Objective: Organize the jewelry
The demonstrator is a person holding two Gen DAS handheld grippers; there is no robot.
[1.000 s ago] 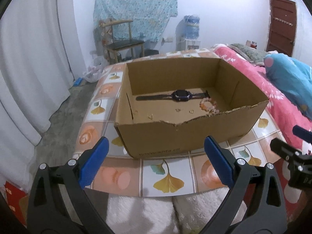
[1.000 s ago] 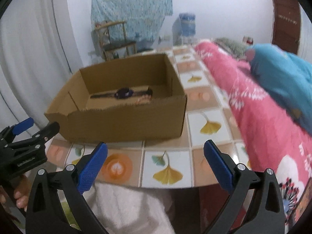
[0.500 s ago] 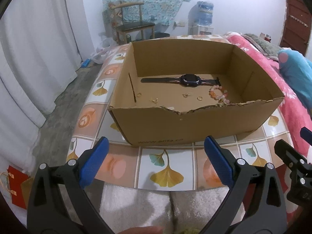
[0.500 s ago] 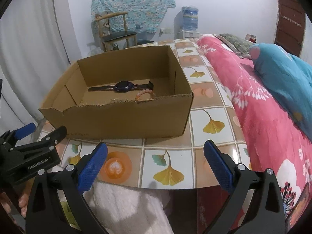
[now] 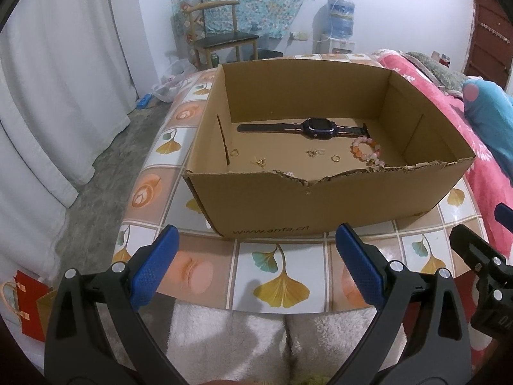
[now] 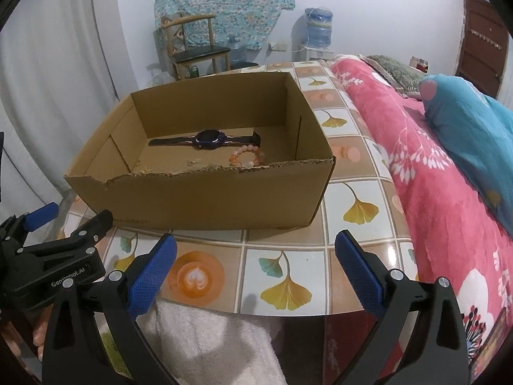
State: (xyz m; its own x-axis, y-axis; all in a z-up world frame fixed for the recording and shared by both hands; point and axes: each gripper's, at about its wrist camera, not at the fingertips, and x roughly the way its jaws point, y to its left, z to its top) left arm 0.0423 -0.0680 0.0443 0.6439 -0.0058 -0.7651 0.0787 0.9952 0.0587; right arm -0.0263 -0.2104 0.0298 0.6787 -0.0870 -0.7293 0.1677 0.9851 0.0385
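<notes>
An open cardboard box [image 5: 320, 205] [image 6: 208, 195] stands on the tiled table. Inside lie a dark smartwatch [image 5: 317, 127] [image 6: 208, 138], a pink bead bracelet [image 5: 365, 150] [image 6: 247, 158], two small gold rings [image 5: 235, 152] [image 5: 335, 158] and small gold pieces [image 5: 315, 152]. My left gripper [image 5: 256, 263] is open and empty, above the table's near edge in front of the box. My right gripper [image 6: 255, 266] is open and empty, to the right of the left one, also short of the box.
The table [image 5: 275, 276] has a ginkgo-leaf tile top. A pink bedspread [image 6: 433, 176] with a blue pillow [image 6: 474, 122] lies right. A white towel [image 6: 208, 346] is under the grippers. A chair [image 5: 221, 41], a water dispenser [image 5: 340, 22] and a curtain [image 5: 57, 80] stand behind.
Both grippers have risen and tilted down, so more of the box floor and the small gold pieces show. Both stay open and empty.
</notes>
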